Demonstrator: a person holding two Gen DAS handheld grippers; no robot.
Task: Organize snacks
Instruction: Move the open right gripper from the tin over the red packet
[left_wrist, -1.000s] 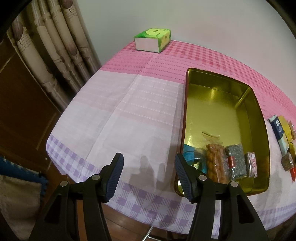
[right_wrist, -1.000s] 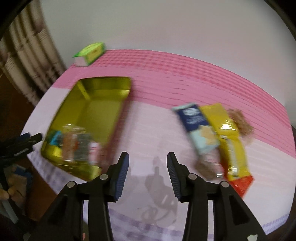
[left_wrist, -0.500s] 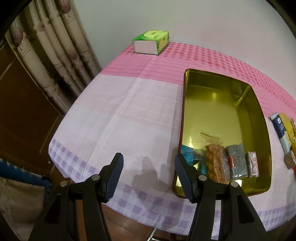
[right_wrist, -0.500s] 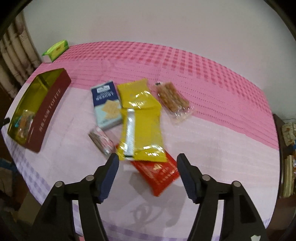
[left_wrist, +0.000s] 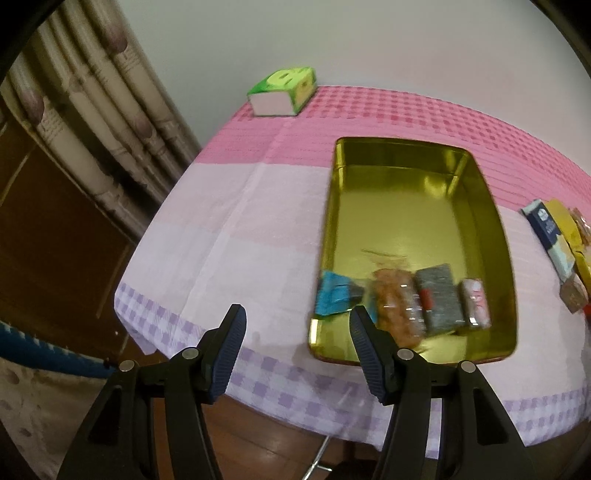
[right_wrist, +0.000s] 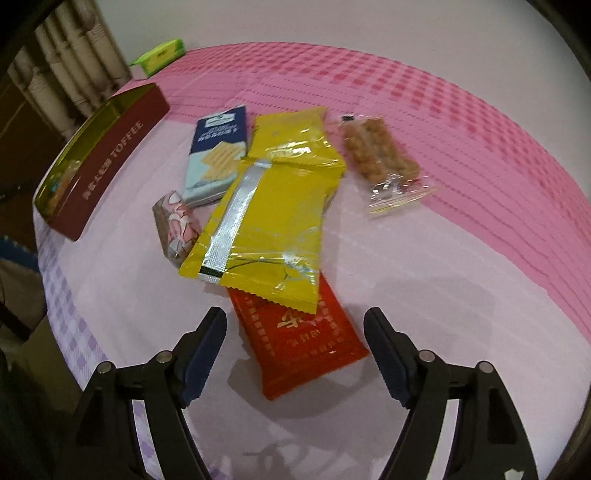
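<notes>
My landmark is the gold tin (left_wrist: 496, 236), which sits open on the pink tablecloth (left_wrist: 229, 221) with its maroon side reading "TOFFEE" toward my right-hand camera. At the tin's near end four snacks lie side by side: a blue packet (left_wrist: 332, 297) against the left wall, an orange snack bag (left_wrist: 397, 308) next to it, a grey bar (left_wrist: 439, 297), and a small pink-and-white sweet (left_wrist: 475, 302) nearest the right wall; the far end of the tin is bare. My left tongs (left_wrist: 297, 345) hang released with nothing between them, above the cloth's edge just off the tin's near-left corner. A green tissue box (left_wrist: 282, 90) stands beyond the tin at the far corner of the table. To the right of the tin lie the loose snacks: a navy-and-pale-blue cracker pack (right_wrist: 218, 151) closest to it, a pink patterned sweet (right_wrist: 177, 225) just this side of that pack, two yellow packets overlapping, the rear one (right_wrist: 291, 136) partly under the front one (right_wrist: 266, 229), a clear bag of nut sticks (right_wrist: 380, 155) farthest from the tin, and a red packet (right_wrist: 303, 339) tucked under the front yellow one. My right tongs (right_wrist: 295, 349) are opening, their jaws straddling the red packet without pressing on it.
</notes>
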